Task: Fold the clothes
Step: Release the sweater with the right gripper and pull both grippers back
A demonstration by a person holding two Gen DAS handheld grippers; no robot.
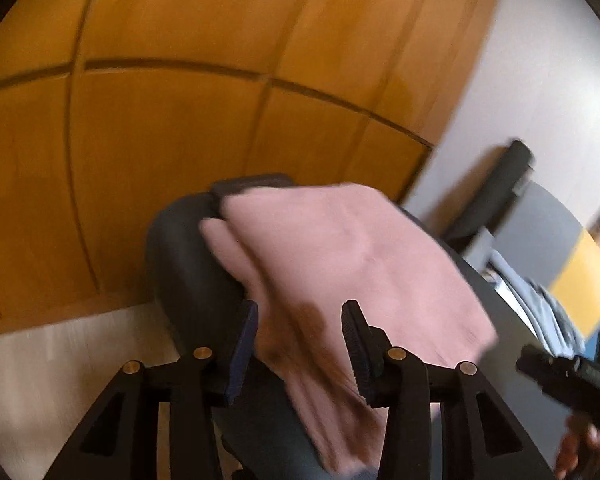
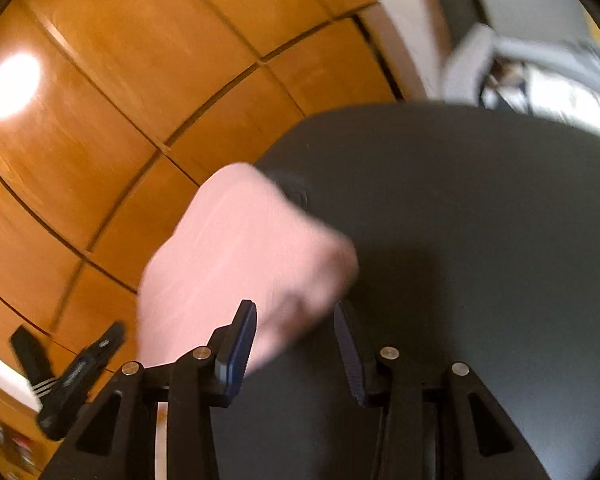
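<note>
Pink garment [image 1: 340, 264], folded into a thick pad of several layers, lies on the dark grey round table [image 2: 460, 220] near its edge on the wooden-panel side; both wrist views are smeared, so I read fine detail with caution. From the left wrist view, my left gripper [image 1: 300, 344] frames the near part of the cloth, fingers partly apart, cloth lying in the gap but neither pad [image 1: 244, 344] visibly pressing it. From the right wrist view, my right gripper [image 2: 296, 344] sits at the cloth's near corner, fingers likewise moderately spread, the corner just beside the left-hand pad [image 2: 240, 348]; I cannot see a pinch there either. I judge nothing is held by either. A brownish patch shows on the cloth between the left fingers; stain or shadow, I cannot tell. Handling judgement: light, soft, limp knit or fleece; no stiffness of its own, it will sag and drape from any single hold, and stacked layers may slide over each other or peel apart if I catch only the top one. Not fragile, not slippery against ribbed pads. Best hold: two corners of one edge, one gripper each, pads going over all layers at the folded edge, not the loose ones. A pile of pale blue clothing [image 1: 540, 304] lies at the table's far side, well apart.
</note>
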